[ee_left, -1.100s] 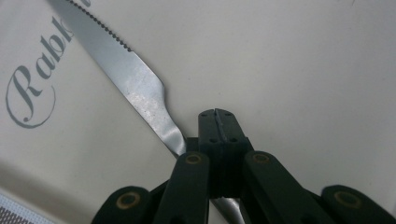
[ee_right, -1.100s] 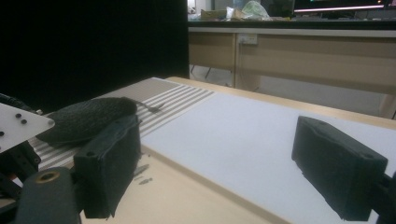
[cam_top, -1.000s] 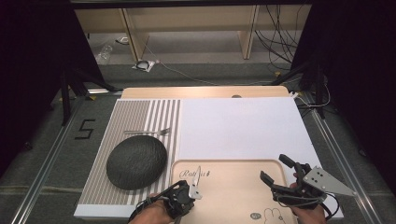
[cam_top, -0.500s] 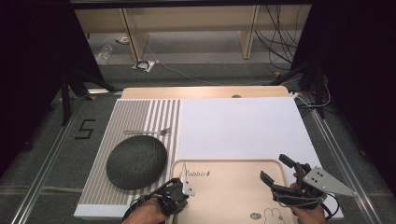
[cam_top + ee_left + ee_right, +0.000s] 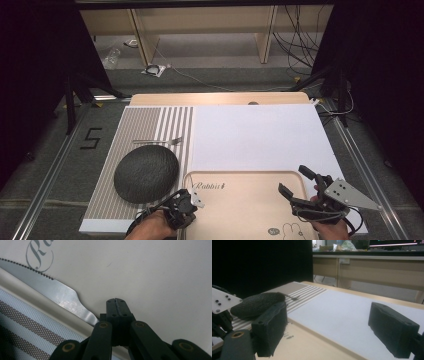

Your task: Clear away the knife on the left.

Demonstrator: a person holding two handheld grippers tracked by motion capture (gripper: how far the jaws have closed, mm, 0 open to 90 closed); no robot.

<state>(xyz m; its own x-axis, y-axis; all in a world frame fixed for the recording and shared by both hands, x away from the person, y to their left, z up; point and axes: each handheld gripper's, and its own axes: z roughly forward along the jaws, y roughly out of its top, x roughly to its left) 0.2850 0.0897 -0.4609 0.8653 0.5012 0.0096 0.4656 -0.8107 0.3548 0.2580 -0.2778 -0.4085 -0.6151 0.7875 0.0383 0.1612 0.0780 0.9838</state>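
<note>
A steel knife [image 5: 60, 296] with a serrated blade lies along the left rim of the pale wooden tray [image 5: 240, 207], which carries a "Rabbit" print. My left gripper [image 5: 115, 301] is shut just beside the knife's handle end. The handle runs under its left jaw, and I cannot tell whether it is pinched. In the high view the left gripper [image 5: 187, 200] sits at the tray's near left corner. My right gripper [image 5: 292, 180] stands open over the tray's right side, nothing between its pads [image 5: 393, 331].
A dark grey woven dome [image 5: 146, 172] rests on the striped placemat [image 5: 145, 125], with a fork [image 5: 157, 141] just behind it. A white mat [image 5: 255, 135] covers the table beyond the tray. Dark curtains and cables surround the table.
My left gripper has shifted slightly to the left along the tray's near left corner. The right gripper has stayed where it was.
</note>
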